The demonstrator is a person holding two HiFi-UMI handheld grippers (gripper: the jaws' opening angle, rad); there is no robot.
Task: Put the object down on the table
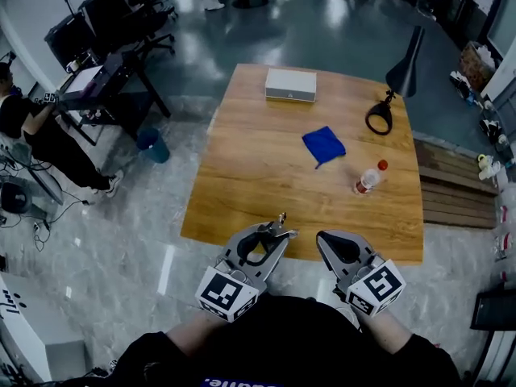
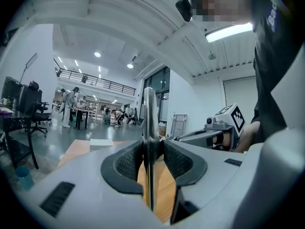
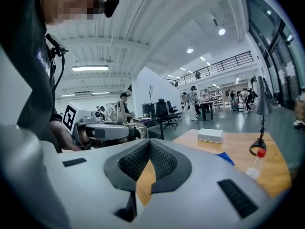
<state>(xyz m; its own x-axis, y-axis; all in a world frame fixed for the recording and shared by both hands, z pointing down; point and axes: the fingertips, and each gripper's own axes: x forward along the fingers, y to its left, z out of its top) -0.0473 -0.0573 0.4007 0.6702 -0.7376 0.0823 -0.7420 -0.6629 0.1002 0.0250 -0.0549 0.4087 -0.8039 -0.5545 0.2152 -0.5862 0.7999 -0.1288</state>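
Note:
My left gripper (image 1: 276,234) hovers just over the near edge of the wooden table (image 1: 242,184), shut on a thin metal utensil (image 1: 281,218) that sticks out past its tips. In the left gripper view the metal utensil (image 2: 149,123) stands upright, pinched between the dark pads (image 2: 126,162); its working end is not visible. My right gripper (image 1: 323,239) is beside it to the right, shut with nothing in it. In the right gripper view the right gripper's (image 3: 148,152) pads meet, with table wood showing beneath.
On the table lie a blue cloth (image 1: 323,144), a clear bottle with a red cap (image 1: 368,179) on its side, a white box (image 1: 291,85) at the far edge and a black desk lamp (image 1: 397,85). A seated person (image 1: 32,131) and office chairs are at left.

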